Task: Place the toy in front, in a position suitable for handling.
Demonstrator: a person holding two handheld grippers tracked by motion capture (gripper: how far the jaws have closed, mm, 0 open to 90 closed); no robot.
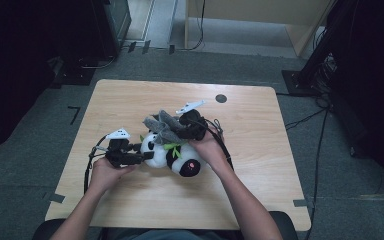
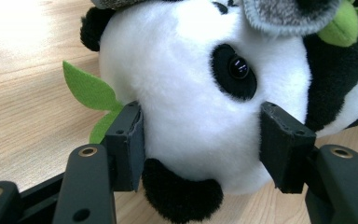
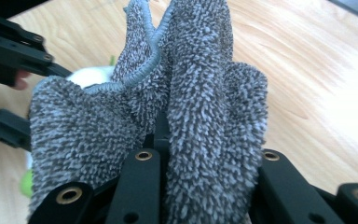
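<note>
A black-and-white panda plush (image 1: pixel 157 152) lies on its side at the middle of the wooden table (image 1: pixel 130 100). My left gripper (image 1: pixel 141 157) comes in from the left, and in the left gripper view its jaws (image 2: pixel 205 140) press on both sides of the panda's white head (image 2: pixel 191 84), close to a green felt leaf (image 2: pixel 86 88). A grey fluffy cloth (image 1: pixel 162 125) is draped over the top of the panda. My right gripper (image 1: pixel 180 131) is shut on that cloth (image 3: pixel 200 93), which bunches up between its jaws (image 3: pixel 161 135). Below the cloth a bit of white fur (image 3: pixel 91 74) peeks out.
A small dark round disc (image 1: pixel 221 98) sits near the table's far edge. Cables (image 1: pixel 305 120) run over the grey floor to the right, and dark equipment stands at the back left and right. Bare wood surrounds the plush on all sides.
</note>
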